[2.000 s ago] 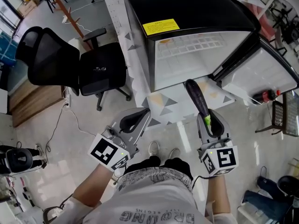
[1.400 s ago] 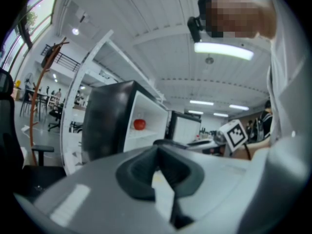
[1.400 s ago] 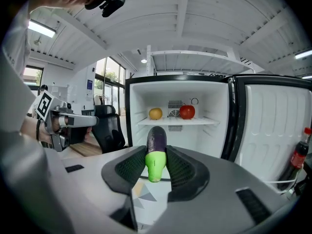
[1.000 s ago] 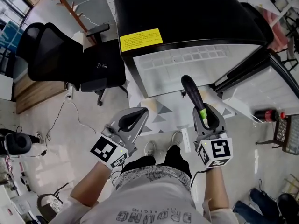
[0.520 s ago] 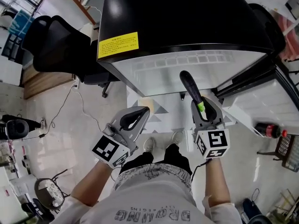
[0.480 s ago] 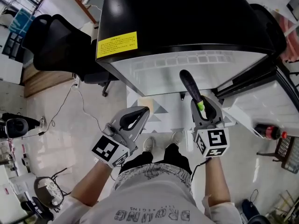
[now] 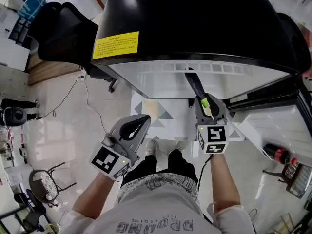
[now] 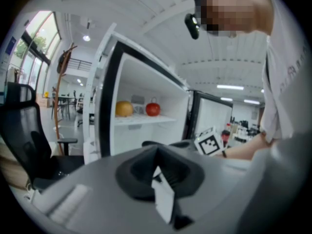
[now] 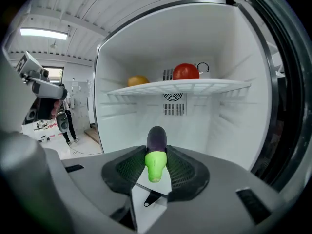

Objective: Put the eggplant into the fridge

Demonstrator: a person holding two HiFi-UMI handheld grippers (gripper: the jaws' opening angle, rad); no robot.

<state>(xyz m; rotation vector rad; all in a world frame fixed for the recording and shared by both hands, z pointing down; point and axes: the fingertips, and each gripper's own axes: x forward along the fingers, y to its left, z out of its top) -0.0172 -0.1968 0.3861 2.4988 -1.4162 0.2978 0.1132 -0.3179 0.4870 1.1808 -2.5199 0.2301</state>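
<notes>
Closer than a sec ago, the eggplant [image 7: 196,83] now has its tip at the fridge [image 7: 195,18] opening, not yet set down. Right gripper [image 7: 205,102] clamps the green stem end, dark body pointing into the white interior, below the shelf [image 9: 214,86] w/ a red fruit [image 9: 185,71] and an orange fruit [image 9: 138,81]. Left gripper [image 7: 145,119] — jaws together, nothing between them — hangs off to the left, apart.

The fridge's [image 9: 234,121] white wire shelf [image 9: 204,86] carries a red fruit [image 9: 185,71], with an orange fruit [image 9: 138,81] to its left.
</notes>
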